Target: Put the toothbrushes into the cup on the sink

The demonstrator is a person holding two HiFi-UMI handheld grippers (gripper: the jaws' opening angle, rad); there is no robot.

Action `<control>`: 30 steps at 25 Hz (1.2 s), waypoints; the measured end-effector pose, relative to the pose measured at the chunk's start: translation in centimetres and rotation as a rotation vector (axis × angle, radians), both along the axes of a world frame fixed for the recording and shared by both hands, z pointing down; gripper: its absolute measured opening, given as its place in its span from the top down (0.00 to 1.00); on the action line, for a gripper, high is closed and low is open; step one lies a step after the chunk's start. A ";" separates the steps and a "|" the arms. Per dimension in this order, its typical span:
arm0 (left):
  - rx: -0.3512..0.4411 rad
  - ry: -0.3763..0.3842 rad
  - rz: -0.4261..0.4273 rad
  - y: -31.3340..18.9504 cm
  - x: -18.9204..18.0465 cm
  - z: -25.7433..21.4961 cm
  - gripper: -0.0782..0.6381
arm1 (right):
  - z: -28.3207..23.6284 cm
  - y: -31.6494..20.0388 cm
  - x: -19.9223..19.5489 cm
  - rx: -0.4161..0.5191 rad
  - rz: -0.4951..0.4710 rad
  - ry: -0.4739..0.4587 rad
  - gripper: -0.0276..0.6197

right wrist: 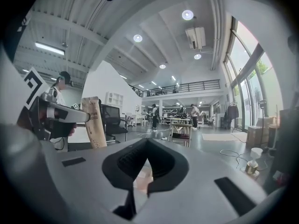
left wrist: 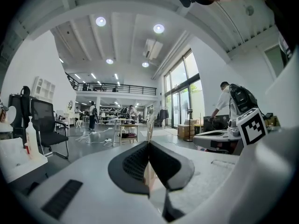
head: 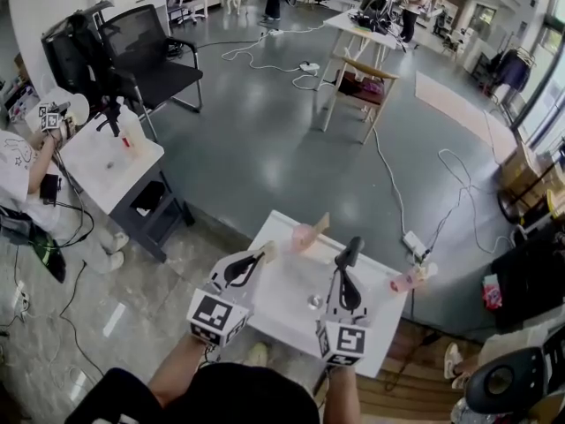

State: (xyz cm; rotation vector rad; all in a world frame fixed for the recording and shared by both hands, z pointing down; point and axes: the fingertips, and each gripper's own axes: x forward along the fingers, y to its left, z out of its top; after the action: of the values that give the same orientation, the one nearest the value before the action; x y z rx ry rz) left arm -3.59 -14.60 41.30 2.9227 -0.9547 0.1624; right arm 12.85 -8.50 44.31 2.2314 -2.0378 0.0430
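In the head view a pink cup point(head: 303, 237) stands at the far edge of the white sink top point(head: 282, 312). A beige pack point(head: 320, 223) leans out of it. My left gripper point(head: 262, 256) is shut on a beige paper toothbrush pack point(head: 268, 252), just left of the cup. That pack's thin edge rises between the closed tips in the left gripper view point(left wrist: 149, 129). The right gripper view shows the same pack point(right wrist: 92, 122) upright in the left gripper point(right wrist: 56, 113). My right gripper point(head: 351, 253) hovers right of the cup, shut point(right wrist: 147, 141), with nothing seen between its tips.
A drain point(head: 314, 302) sits mid-sink. A second pink container point(head: 404, 282) stands at the sink's right edge, by a power strip point(head: 415, 244) and cables on the floor. To the left are a small white table point(head: 106, 162), an office chair point(head: 146, 60) and a seated person point(head: 18, 175).
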 end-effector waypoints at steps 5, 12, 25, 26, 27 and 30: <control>0.002 0.008 0.010 -0.1 0.5 -0.4 0.89 | -0.4 -0.2 0.3 0.005 0.003 -0.002 0.96; 0.002 0.020 0.026 -1.4 2.2 -0.8 0.89 | 0.0 -0.5 1.0 -0.008 0.011 -0.009 0.96; -0.002 0.049 0.055 -6.7 8.5 0.9 0.89 | 1.9 0.2 4.8 -0.042 0.080 -0.038 0.96; -0.007 0.048 0.057 -7.1 9.0 1.5 0.89 | 2.1 0.2 5.1 -0.045 0.089 -0.043 0.96; -0.013 0.045 0.060 -7.5 9.5 2.1 0.89 | 2.4 0.2 5.4 -0.048 0.096 -0.047 0.96; -0.037 0.022 0.066 -8.4 10.7 3.8 0.89 | 3.0 0.1 6.4 -0.057 0.119 -0.055 0.96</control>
State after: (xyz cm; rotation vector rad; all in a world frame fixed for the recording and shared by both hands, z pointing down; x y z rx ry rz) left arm 7.07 -22.96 45.07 2.9174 -0.8429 0.1495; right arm 19.28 -8.38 47.29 2.3384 -1.9023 0.1721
